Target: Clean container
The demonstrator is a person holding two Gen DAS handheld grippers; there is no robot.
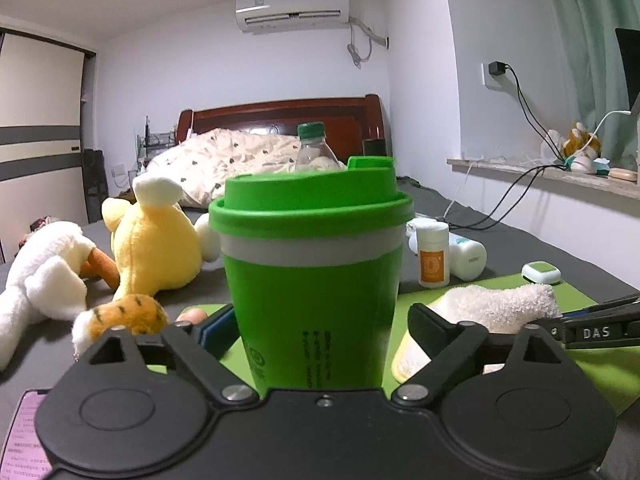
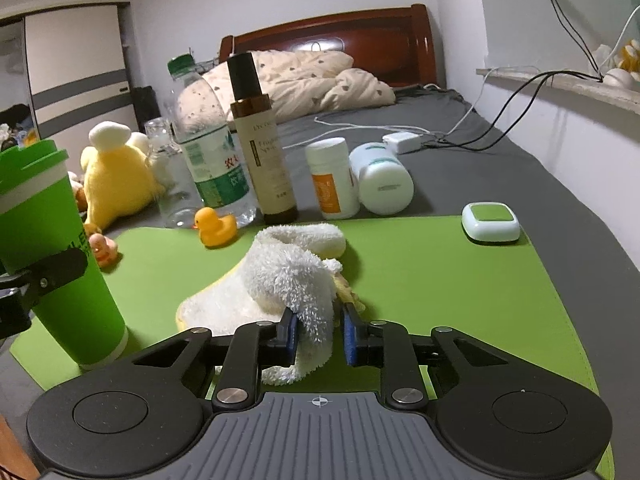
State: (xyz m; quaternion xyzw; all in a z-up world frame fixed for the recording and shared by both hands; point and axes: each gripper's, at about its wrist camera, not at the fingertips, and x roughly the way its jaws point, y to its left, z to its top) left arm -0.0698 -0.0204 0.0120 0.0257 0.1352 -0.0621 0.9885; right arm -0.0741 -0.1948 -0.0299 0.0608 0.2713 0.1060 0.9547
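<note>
A green cup (image 1: 312,264) with a green lid and a white band stands upright on the green mat (image 1: 592,364). My left gripper (image 1: 316,324) is shut on its lower body, one finger on each side. The cup (image 2: 52,240) also shows at the left of the right wrist view, with a left finger (image 2: 60,268) pressed against it. A fluffy white towel (image 2: 280,280) with a yellow edge lies bunched on the mat (image 2: 440,280). My right gripper (image 2: 320,332) has narrowed on an upright fold of it; a thin gap remains at the right pad.
Behind the mat on the grey bed stand a water bottle (image 2: 204,152), a brown spray bottle (image 2: 260,140), an orange-labelled pill bottle (image 2: 332,180) and a white jar (image 2: 384,180) on its side. A rubber duck (image 2: 214,226), yellow plush (image 2: 116,176) and small white-green box (image 2: 490,222) lie nearby.
</note>
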